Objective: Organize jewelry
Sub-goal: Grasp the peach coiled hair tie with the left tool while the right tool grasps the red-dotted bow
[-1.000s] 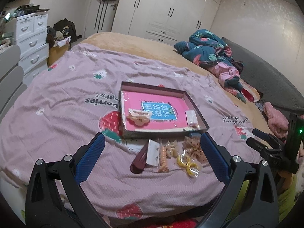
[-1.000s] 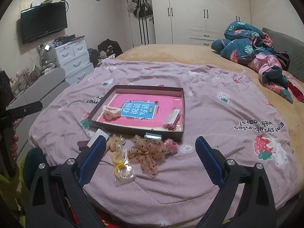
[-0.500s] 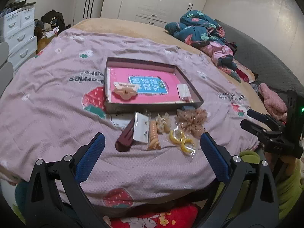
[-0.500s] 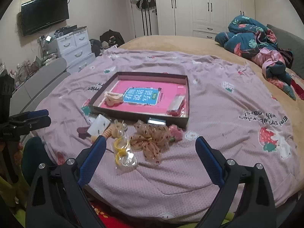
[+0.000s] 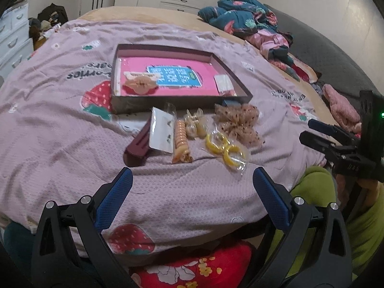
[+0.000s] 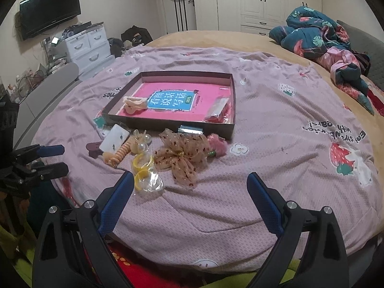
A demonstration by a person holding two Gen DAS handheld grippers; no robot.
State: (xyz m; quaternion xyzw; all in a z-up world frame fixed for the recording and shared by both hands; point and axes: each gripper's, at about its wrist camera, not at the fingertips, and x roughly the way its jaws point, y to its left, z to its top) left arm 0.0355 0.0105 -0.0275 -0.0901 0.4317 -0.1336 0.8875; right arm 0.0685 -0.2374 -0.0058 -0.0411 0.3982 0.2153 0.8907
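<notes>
A dark shallow box [image 5: 182, 100] [image 6: 168, 122] with a pink bottom lies on the bed; a beige hair claw [image 5: 139, 84] and a small packet [image 5: 224, 85] lie in it. In front of it lie a maroon clip [image 5: 136, 147], a white card [image 5: 162, 129], an orange spiral tie [image 5: 181, 141], yellow rings in a clear bag [image 5: 225, 147] [image 6: 144, 170], a tan dotted bow [image 5: 240, 122] [image 6: 184, 156] and a pink fluffy piece [image 6: 217, 142]. My left gripper [image 5: 192, 180] and right gripper [image 6: 189, 182] are both open and empty, just short of these items.
The bed has a purple strawberry blanket [image 5: 60, 120]. Bundled clothes [image 6: 319, 38] lie at the far right. White drawers [image 6: 88, 45] and a wall TV [image 6: 50, 9] stand to the left. Wardrobes [image 6: 252, 0] fill the back wall. The bed's front edge is under both grippers.
Both grippers have moved forward and tilted down toward the items in front of the box, which look larger and closer now. Nothing on the bed has moved.
</notes>
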